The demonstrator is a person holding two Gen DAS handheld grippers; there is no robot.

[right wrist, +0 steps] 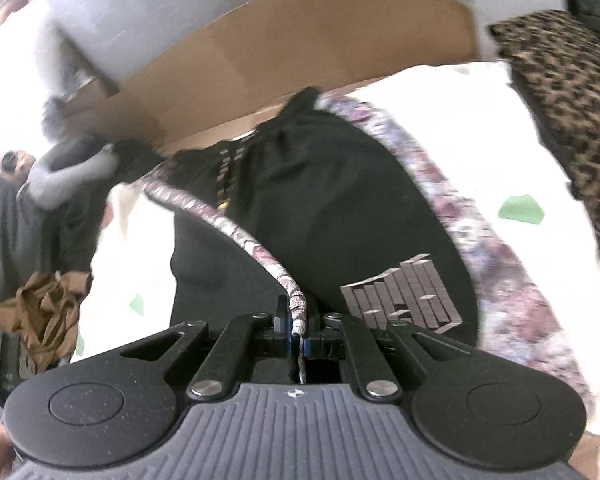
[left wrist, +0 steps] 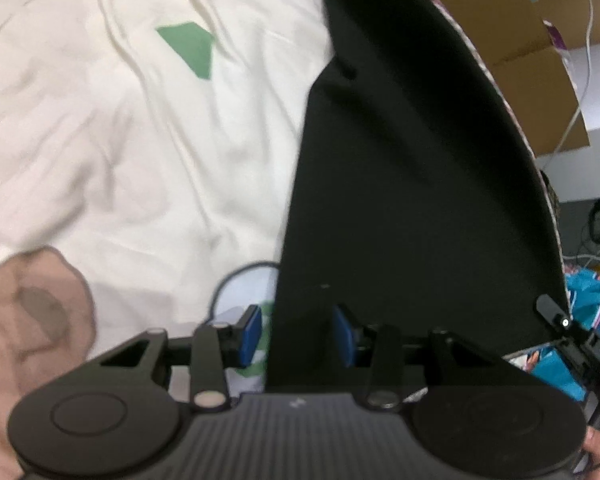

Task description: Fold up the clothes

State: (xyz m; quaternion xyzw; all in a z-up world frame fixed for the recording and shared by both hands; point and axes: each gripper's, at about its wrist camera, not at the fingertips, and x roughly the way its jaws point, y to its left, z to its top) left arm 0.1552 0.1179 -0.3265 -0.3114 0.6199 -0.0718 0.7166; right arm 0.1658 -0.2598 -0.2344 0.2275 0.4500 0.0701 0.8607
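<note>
Right hand-held gripper (right wrist: 299, 334) is pinched fully closed on the patterned hem (right wrist: 296, 308) of a black garment (right wrist: 328, 208), the trim running up out of the jaws and curving away across the dark cloth. Left hand-held gripper (left wrist: 296, 334) stands partly open; in the left wrist view the edge of the same black garment (left wrist: 412, 200) passes between its blue pads (left wrist: 249, 334), but I cannot tell whether they actually press on it — a clear gap shows beside the left pad.

The garment lies spread over a cream bedsheet (left wrist: 120, 140) with green patches, on a bed, with a cardboard box (right wrist: 300, 40) behind it and a leopard-print cushion (right wrist: 572, 120) off to one side. A grey block print (right wrist: 404, 296) shows on the cloth near the right gripper. A crumpled brown cloth (right wrist: 44, 312) sits at the bed's edge, apart from the black one.

My reading: this is the fold itself in progress — one edge has been lifted by the hem and is being carried across the body of the garment. The blur in both views fits hands in motion.

The next move seems to call for laying the held hem down level on the far side, edge matched to edge, with the left gripper steadying or clamping the other corner so the cloth does not drag or bunch. Only then should the right jaws let go.
</note>
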